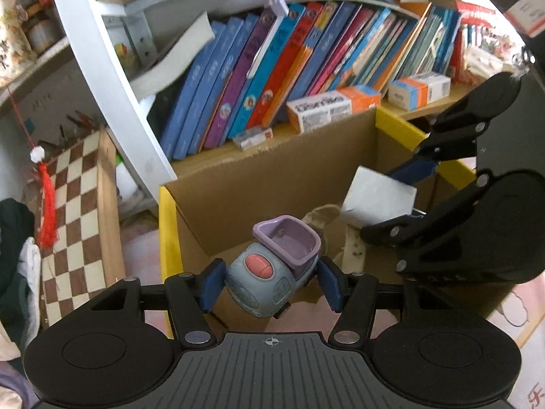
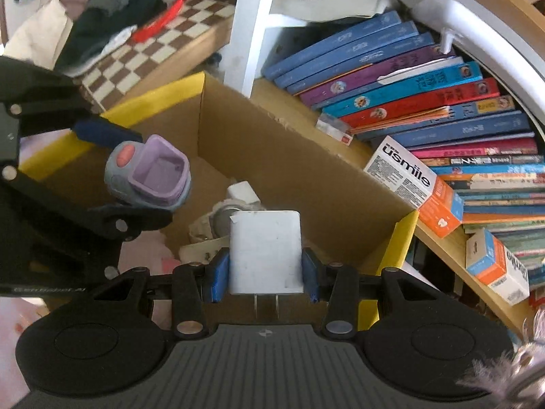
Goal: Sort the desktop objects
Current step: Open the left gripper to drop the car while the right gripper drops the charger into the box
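Note:
My left gripper [image 1: 272, 283] is shut on a grey-blue toy truck [image 1: 262, 279] with a pink button and a purple bucket, held over the near edge of a cardboard box [image 1: 255, 184] with yellow rims. My right gripper [image 2: 265, 279] is shut on a white plug charger [image 2: 265, 248], its two prongs pointing back at the camera, above the same box [image 2: 293, 160]. Each view shows the other gripper beside it: the right one [image 1: 405, 201] with the charger [image 1: 378, 197], the left one [image 2: 124, 175] with the toy [image 2: 150, 173]. Inside the box lie a small white adapter [image 2: 242, 192] and a beige strap [image 2: 204, 231].
A shelf of leaning books [image 1: 272, 68] runs right behind the box, with toothpaste boxes [image 2: 412, 184] and a small carton [image 1: 253, 138] on its ledge. A chessboard [image 1: 75, 211] with a red tassel [image 1: 47, 211] stands left of the box, beside piled clothes [image 2: 102, 17].

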A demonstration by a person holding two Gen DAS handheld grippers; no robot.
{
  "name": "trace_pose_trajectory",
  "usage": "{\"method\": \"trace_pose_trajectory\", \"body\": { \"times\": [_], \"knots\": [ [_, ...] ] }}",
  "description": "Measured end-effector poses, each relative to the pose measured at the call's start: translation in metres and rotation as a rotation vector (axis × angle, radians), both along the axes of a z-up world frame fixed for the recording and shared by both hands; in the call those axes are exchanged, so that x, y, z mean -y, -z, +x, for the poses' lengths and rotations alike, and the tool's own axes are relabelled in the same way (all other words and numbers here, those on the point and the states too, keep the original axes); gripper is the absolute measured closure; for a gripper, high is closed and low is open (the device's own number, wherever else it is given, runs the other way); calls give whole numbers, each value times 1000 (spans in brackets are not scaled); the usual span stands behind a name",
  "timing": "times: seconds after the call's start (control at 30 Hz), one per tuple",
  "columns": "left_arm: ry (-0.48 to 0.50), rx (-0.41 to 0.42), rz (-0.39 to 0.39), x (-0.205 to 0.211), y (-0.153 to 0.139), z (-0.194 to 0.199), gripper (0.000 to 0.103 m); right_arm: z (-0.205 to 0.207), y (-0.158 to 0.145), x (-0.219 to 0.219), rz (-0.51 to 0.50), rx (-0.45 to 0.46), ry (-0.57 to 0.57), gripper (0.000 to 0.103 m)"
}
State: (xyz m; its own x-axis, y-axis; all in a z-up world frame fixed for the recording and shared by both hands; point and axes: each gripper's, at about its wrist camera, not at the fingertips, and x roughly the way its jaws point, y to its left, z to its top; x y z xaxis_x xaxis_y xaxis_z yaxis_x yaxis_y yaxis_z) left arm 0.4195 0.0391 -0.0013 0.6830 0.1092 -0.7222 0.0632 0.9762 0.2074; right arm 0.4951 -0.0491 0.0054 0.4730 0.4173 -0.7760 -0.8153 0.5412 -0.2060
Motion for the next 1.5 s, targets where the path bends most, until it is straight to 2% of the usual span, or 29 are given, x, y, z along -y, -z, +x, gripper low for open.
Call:
{"method": "trace_pose_trajectory", "body": {
  "times": [0.17,0.37,0.67,0.9,0.97,1.0,1.03,1.27,1.5],
  "knots": [
    [10,-65,19,3,12,13,45,10,9,-8,-54,-40,-24,62],
    [38,-103,54,9,15,14,44,18,20,-10,-75,-112,-19,62],
    [42,-117,85,14,18,13,42,18,18,-9,-56,-122,-27,60],
    [30,-80,125,17,14,4,25,14,12,-3,-16,-110,-33,55],
    [30,-62,130,17,11,-1,20,11,5,2,15,-99,-24,47],
    [31,-53,133,16,9,-3,19,10,1,6,34,-91,-11,35],
    [31,-43,134,17,7,-6,17,10,-2,10,56,-85,1,29],
    [15,31,127,22,-11,-24,12,1,-25,32,175,-64,71,28],
    [28,82,134,28,-28,-40,2,-13,-43,51,253,-57,110,20]
  ]
}}
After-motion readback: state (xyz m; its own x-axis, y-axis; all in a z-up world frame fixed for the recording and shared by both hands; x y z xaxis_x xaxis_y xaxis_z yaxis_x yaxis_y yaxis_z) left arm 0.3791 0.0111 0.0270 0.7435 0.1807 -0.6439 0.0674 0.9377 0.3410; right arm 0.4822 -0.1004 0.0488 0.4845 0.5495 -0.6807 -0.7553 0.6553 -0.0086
